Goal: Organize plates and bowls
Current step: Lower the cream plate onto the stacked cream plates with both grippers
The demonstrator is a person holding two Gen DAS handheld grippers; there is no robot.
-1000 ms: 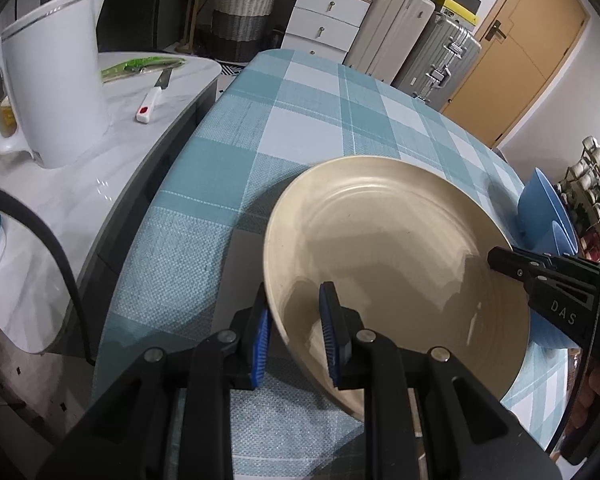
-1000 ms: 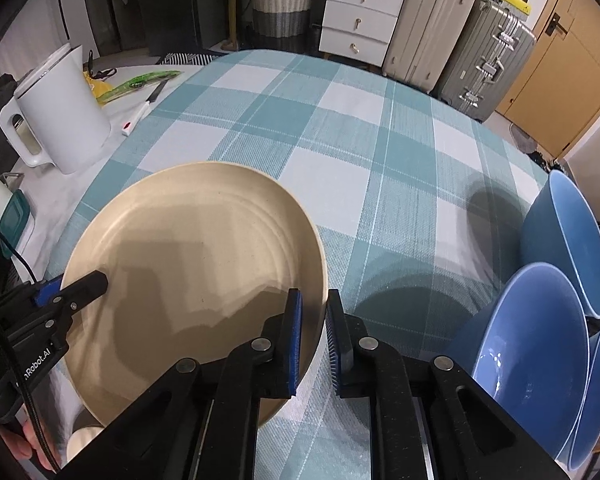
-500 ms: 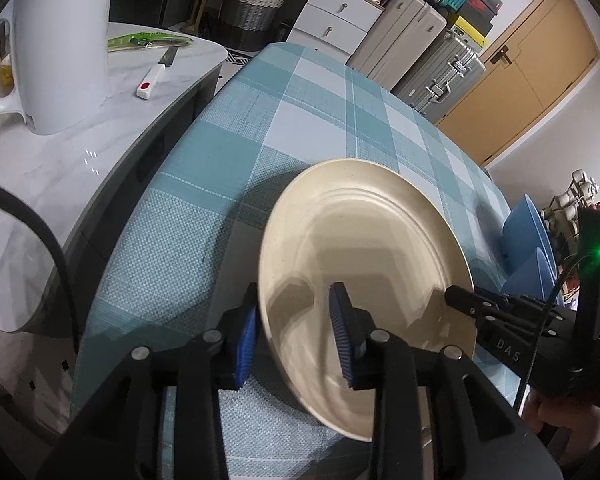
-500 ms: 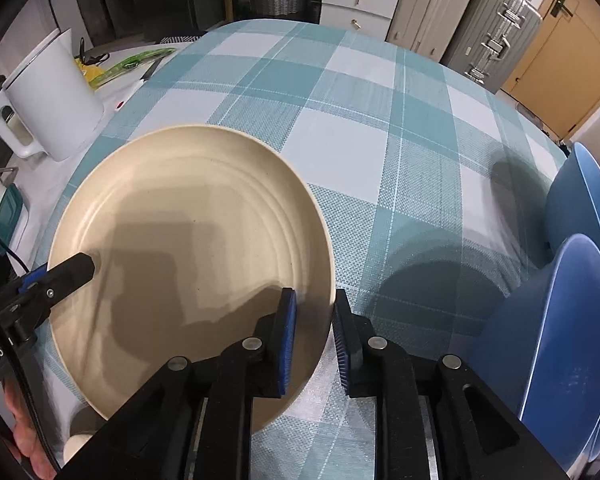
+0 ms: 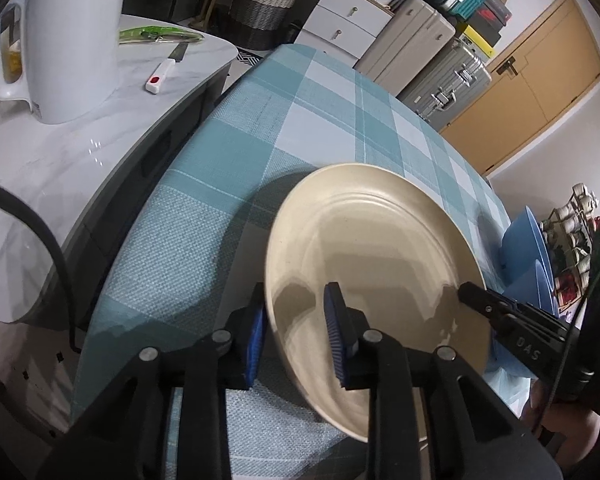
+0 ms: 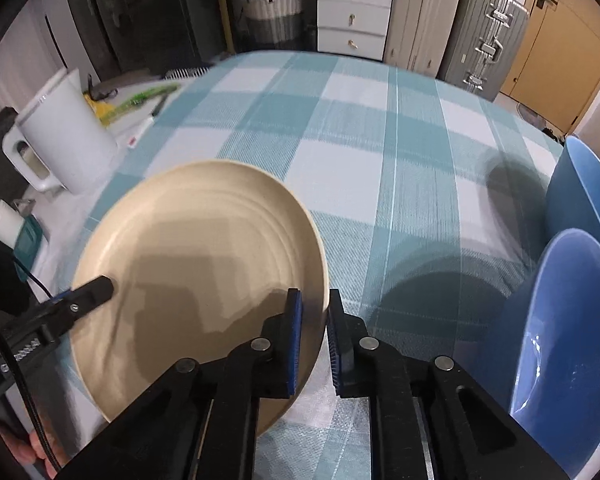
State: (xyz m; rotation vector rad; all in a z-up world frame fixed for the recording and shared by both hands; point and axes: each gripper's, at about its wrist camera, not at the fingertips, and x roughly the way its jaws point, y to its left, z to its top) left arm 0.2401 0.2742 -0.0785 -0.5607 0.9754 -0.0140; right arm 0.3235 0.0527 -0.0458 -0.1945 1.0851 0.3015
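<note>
The beige plate (image 6: 198,264) hangs tilted above the bench (image 6: 380,160), its rim pinched on one side by the right tool (image 6: 314,336). The left tool (image 5: 294,338) straddles the opposite rim, spread wider; I can't tell if it bites. If either edge grip slips, I'd expect the plate to drop onto the checked cloth. Blue bowls (image 6: 560,320) sit right of the right tool; a white kettle (image 5: 56,40) and suitcases (image 5: 444,76) lie beyond.

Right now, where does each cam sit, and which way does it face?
Left wrist: rides the left tool, looking along its fingers across the beige plate toward the door; right tool enters at right.
Right wrist: rides the right tool, facing the drawers; blue bowls at right, left tool at left.
Shared: plate gripped on opposite rims, checked tablecloth, white kettle.
</note>
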